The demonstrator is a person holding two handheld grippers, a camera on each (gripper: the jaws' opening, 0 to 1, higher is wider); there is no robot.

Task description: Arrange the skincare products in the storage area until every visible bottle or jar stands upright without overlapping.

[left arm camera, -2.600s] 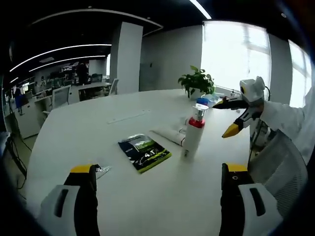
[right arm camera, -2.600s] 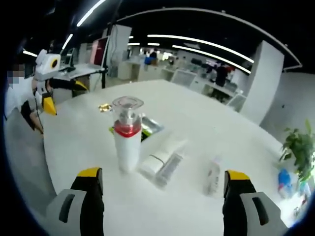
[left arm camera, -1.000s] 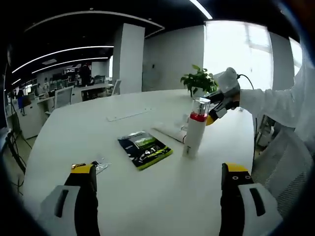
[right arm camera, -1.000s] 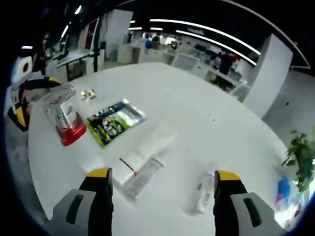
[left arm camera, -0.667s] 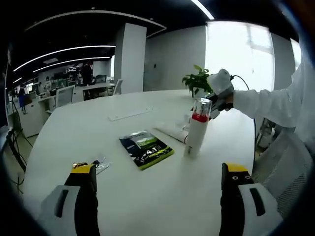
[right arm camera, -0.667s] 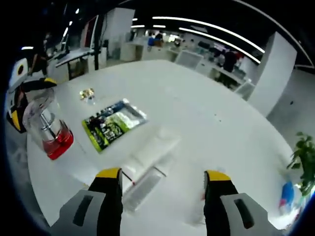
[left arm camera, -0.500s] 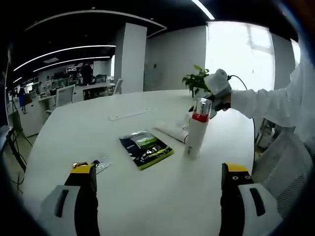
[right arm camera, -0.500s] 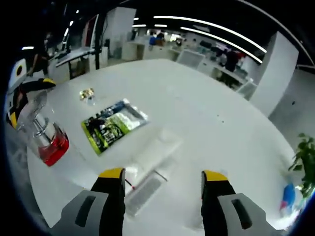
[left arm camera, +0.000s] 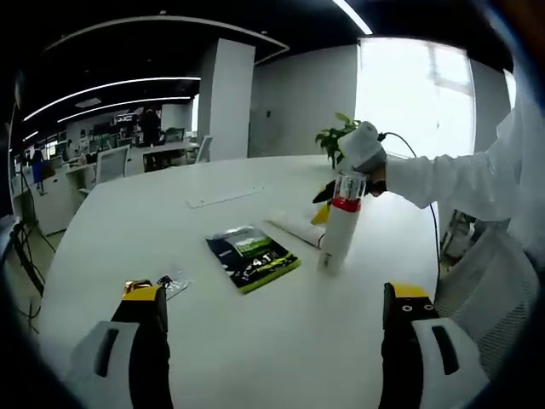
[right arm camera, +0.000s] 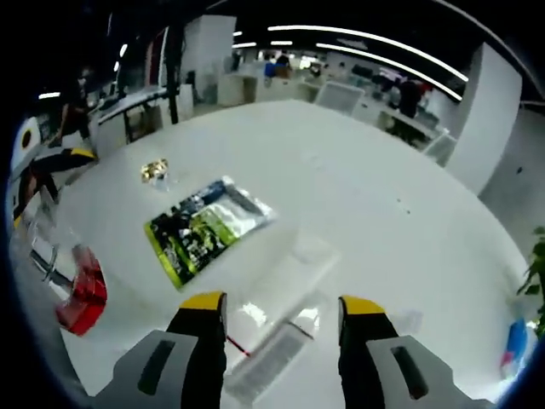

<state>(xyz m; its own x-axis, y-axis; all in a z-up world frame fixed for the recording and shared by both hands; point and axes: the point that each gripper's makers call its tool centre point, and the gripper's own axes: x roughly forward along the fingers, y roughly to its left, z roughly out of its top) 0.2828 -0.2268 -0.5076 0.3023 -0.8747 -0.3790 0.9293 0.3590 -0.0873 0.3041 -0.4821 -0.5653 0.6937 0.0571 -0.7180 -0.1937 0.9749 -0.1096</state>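
Observation:
A white pump bottle (left arm camera: 339, 228) with a red collar and clear cap stands upright on the white table (left arm camera: 221, 341). Behind it lie a white tube (left arm camera: 294, 227) and a clear flat tube (right arm camera: 266, 365). My right gripper (left arm camera: 322, 204) reaches down just behind the bottle. In its own view my right gripper (right arm camera: 281, 303) is open, its jaws narrowed on either side of the white tube (right arm camera: 289, 274), with the bottle (right arm camera: 72, 294) at the left edge. My left gripper (left arm camera: 277, 292) hangs open over bare table near the front, holding nothing.
A green and black sachet (left arm camera: 252, 258) lies flat left of the bottle. A small gold packet (left arm camera: 163, 285) sits near my left jaw. A potted plant (left arm camera: 342, 138) and a blue item (right arm camera: 514, 341) stand at the far edge. A person's white sleeve (left arm camera: 464, 183) comes in from the right.
My right gripper has come down behind the pump bottle onto the lying tubes, and its jaws have drawn closer together. The left gripper has stayed put.

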